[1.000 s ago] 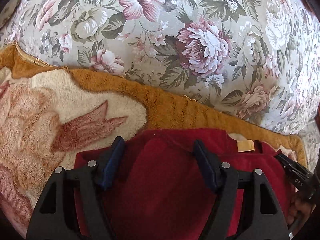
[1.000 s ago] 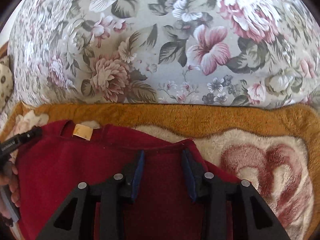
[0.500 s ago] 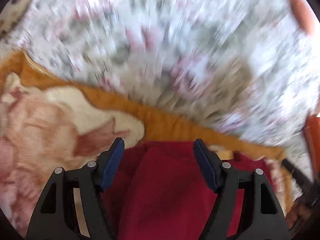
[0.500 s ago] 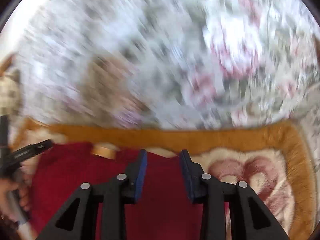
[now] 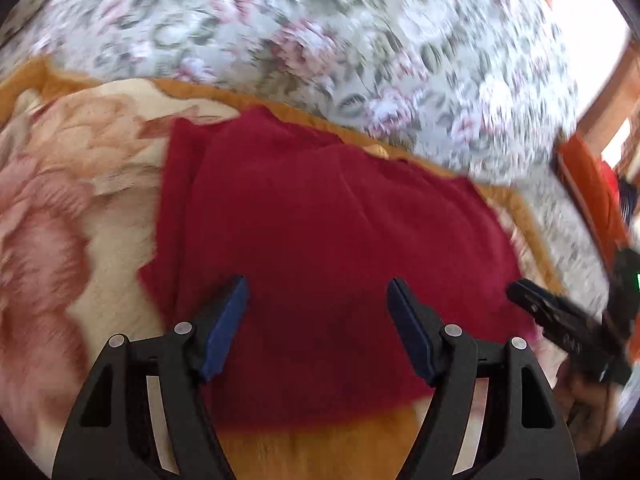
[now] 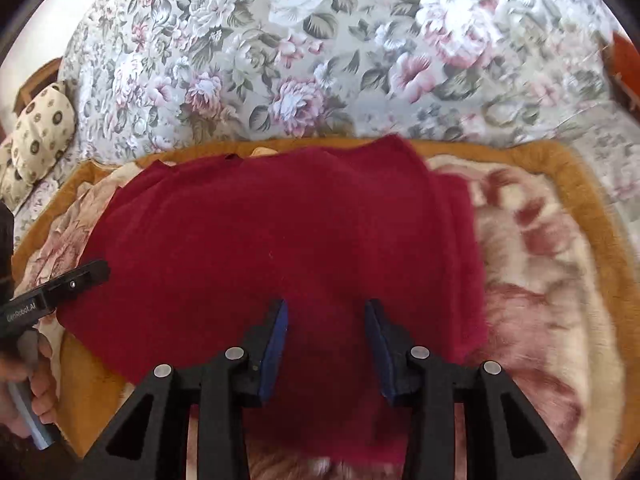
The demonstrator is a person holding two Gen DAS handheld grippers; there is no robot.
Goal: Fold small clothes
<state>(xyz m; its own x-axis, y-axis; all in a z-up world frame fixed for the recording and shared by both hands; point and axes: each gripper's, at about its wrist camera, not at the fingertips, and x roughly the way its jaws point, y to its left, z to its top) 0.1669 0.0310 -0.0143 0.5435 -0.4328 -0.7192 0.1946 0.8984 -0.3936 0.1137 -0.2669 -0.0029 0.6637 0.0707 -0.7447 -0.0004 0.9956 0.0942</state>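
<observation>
Dark red fleece garment (image 6: 280, 240): flat on plush orange-bordered floral blanket (image 6: 560, 280), floral bedcover (image 6: 320, 60) at 12 o'clock. Left gripper (image 5: 316, 320): jaws spread, empty, above garment. Right gripper (image 6: 326, 344): jaws opening, nothing pinched

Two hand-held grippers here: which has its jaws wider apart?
The left hand-held gripper: its blue pads stand far apart over the red garment. The right hand-held gripper shows a clearly narrower gap, jaws opening. Neither pinches cloth.
</observation>
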